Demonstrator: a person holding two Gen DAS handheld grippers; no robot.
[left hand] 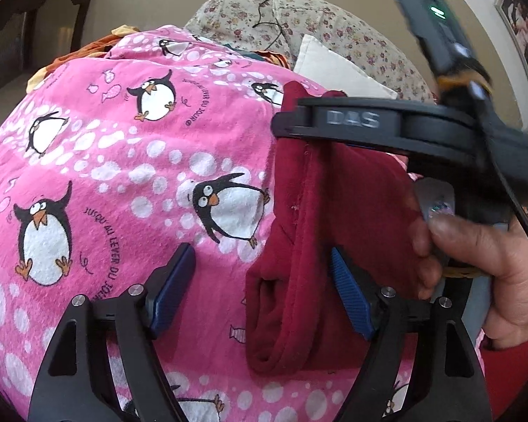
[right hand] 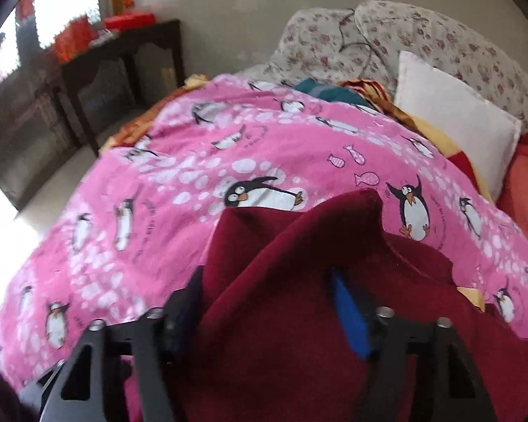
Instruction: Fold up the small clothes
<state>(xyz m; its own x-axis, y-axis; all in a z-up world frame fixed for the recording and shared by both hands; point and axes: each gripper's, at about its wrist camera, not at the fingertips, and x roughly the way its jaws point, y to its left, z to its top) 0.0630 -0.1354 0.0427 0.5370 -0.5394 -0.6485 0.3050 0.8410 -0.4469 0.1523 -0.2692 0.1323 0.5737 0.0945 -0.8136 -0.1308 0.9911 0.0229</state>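
Blue ribbed pads (left hand: 174, 286) of the left gripper (left hand: 264, 290) stand closest to the left wrist camera, and they are wide apart with nothing between them pressed: this gripper is released. Its right pad touches or lies just beside the edge of a dark red garment (left hand: 320, 246), which is folded into a long shape on the pink penguin blanket (left hand: 105, 161) of the bed. The upper part of this garment goes under the black body of the right gripper (left hand: 373, 130), which a bare hand (left hand: 489, 263) holds from the right side. From this view I cannot tell how the jaws of that gripper stand.

In the right wrist view, the dark red garment (right hand: 299, 299) fills the lower middle and rises as a soft fold between the two fingers of the right gripper (right hand: 269, 311). One blue pad (right hand: 350, 316) is visible on the right of the cloth, and the other finger is mostly hidden by it. The fingers stand apart, with the thick cloth bunched between them, but whether they press it I cannot tell.

Behind the blanket (right hand: 193, 176) lie a white pillow (right hand: 454, 119) and flowered pillows (right hand: 387, 38). A dark wooden desk (right hand: 123, 56) stands at the left by the wall, with red things on it.
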